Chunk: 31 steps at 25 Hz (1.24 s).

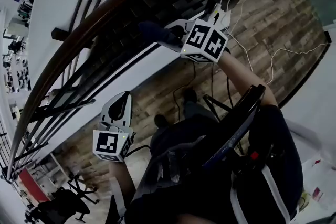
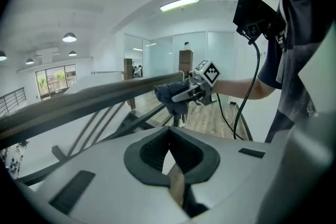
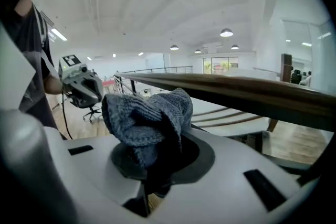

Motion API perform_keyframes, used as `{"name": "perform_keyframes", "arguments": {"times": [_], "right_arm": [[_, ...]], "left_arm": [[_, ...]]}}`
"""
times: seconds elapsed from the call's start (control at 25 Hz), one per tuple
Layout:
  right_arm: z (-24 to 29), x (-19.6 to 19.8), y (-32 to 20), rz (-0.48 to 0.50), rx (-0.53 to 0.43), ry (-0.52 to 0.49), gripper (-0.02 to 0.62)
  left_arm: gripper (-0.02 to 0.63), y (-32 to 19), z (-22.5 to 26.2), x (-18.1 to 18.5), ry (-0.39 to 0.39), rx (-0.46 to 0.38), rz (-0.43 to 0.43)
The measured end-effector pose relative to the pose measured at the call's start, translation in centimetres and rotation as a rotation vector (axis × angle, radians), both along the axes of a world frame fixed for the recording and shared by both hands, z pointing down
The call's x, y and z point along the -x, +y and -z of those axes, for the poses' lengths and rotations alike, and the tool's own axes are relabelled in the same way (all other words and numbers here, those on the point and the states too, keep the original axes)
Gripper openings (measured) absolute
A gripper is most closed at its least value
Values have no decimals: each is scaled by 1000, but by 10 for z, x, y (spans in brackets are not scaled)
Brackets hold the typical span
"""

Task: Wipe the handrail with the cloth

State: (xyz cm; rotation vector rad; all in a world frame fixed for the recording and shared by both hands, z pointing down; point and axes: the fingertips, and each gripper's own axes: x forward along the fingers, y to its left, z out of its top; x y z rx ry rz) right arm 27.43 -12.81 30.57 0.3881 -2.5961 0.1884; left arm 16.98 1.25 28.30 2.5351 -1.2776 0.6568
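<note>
At the right gripper [image 3: 155,165]: jaws clamped on the cloth [image 3: 147,115], pinched at its lower part, the rest bunched into a soft lump billowing up out of the dark pads. Grey-blue, ribbed knit, loosely folded. Just above and beyond the cloth: the handrail [image 3: 241,91], a long smooth brown wooden bar slanting across the right gripper view (contact between cloth and rail not resolvable; top folds right at its lower edge). Under the rail: thin dark metal balusters [image 2: 89,131], straight and evenly spaced. At the left gripper [image 2: 169,157]: jaws closed together, nothing between the ridged black pads; held lower along the railing, well apart from the cloth. Pale smooth plastic shells on both grippers, a marker cube on each. Far below in the head view: a wood-plank floor [image 1: 273,8], mottled brown.
</note>
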Motion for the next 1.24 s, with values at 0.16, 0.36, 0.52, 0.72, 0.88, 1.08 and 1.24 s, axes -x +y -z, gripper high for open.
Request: {"name": "perform_keyframes", "arguments": {"times": [0.16,0.36,0.52,0.72,0.88,1.08,1.24], "right_arm": [[33,59,65,64,41,-118,43],[64,135,141,97,62,-210,43],[74,180,192,108,53,-225,43],[79,215,238,123,57,-223,43],[89,227,262,123,45,-217,43],[104,207,279,129,57,-257,43],[108,184,295,143,72,-286,43]], "left_arm": [[8,23,24,38,91,-61,36],[8,70,52,91,157,-111,28],[8,110,69,142,174,-130,65],[8,145,80,193,255,-170,110],[8,155,76,199,286,-166,77],[8,165,79,176,289,-170,42],[8,180,78,161,282,-153,78]]}}
